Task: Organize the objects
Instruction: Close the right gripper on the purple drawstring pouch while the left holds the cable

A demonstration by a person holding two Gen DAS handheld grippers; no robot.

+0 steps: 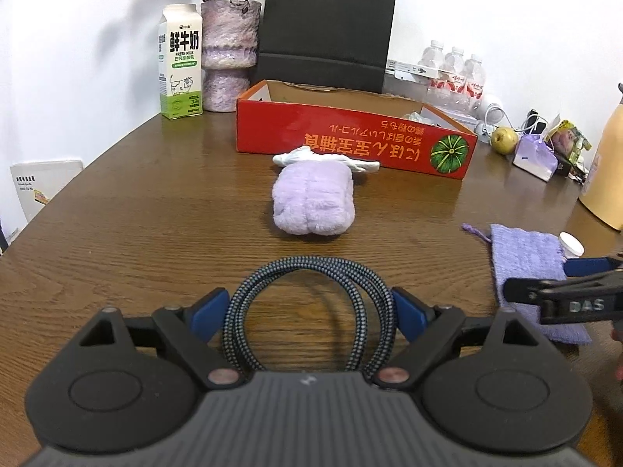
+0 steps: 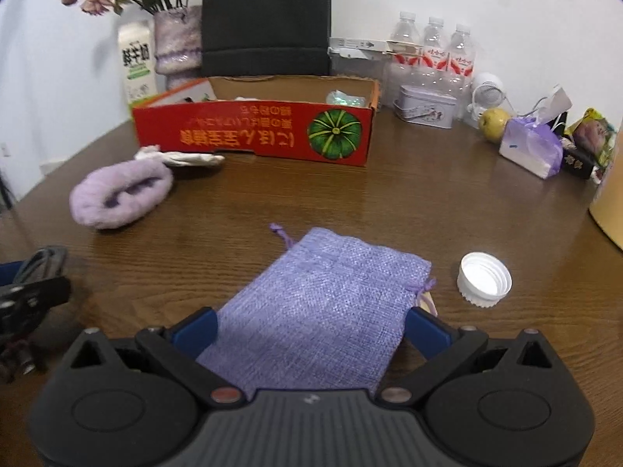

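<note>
Cable coil (image 1: 309, 311) sits gripped between left fingers (image 1: 210, 305); right fingers (image 2: 196, 330) straddle the lilac pouch (image 2: 323, 303), beside a white cap (image 2: 484, 278).

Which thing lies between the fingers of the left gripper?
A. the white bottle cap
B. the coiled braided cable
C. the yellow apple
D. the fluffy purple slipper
B. In the left wrist view the coiled braided cable loops between the blue fingers of the left gripper, while the slipper lies farther off on the table near the red box.
</note>
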